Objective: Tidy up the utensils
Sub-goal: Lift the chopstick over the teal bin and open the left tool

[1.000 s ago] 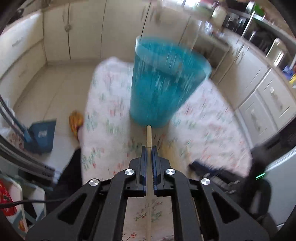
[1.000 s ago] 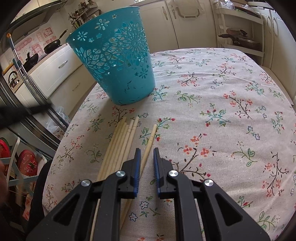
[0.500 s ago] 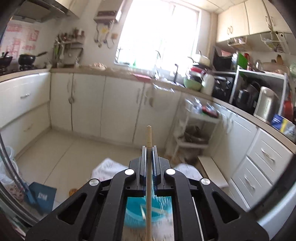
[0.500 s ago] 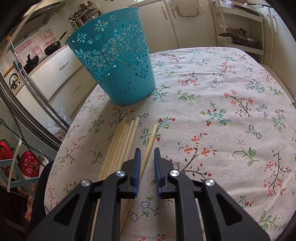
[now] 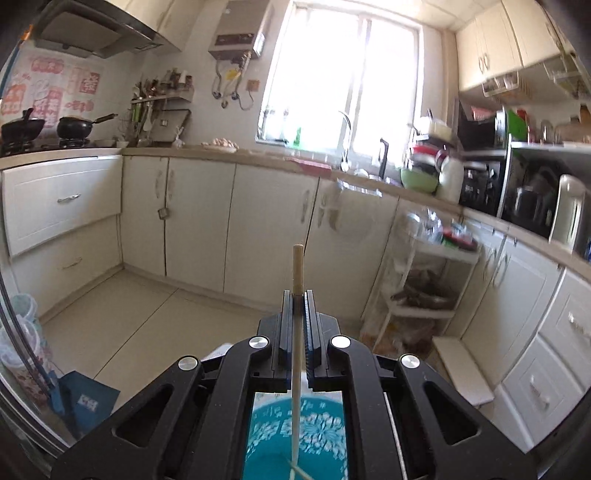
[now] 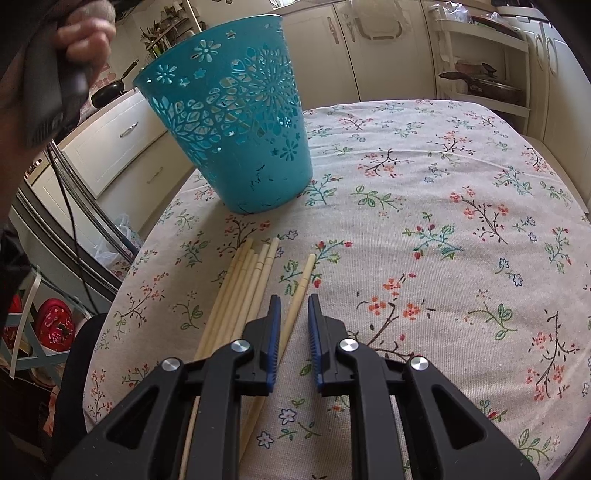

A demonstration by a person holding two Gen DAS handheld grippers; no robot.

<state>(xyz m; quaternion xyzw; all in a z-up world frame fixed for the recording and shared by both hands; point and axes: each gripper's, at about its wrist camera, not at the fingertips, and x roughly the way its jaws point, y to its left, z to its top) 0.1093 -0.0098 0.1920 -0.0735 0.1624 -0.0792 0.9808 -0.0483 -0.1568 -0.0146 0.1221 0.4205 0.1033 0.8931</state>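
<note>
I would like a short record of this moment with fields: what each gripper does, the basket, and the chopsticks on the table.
left gripper: shut on one chopstick, above the open basket
right gripper: open, a lone chopstick between its jaws, not pinched
basket: teal, upright on the floral tablecloth
chopstick bundle: lying on the cloth, left of the lone chopstick
person's hand: upper left, holding the other gripper's handle

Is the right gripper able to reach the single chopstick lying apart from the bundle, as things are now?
Probably yes: the right gripper is open with the single chopstick already between its jaws, and the bundle lies clear to the side.
</note>
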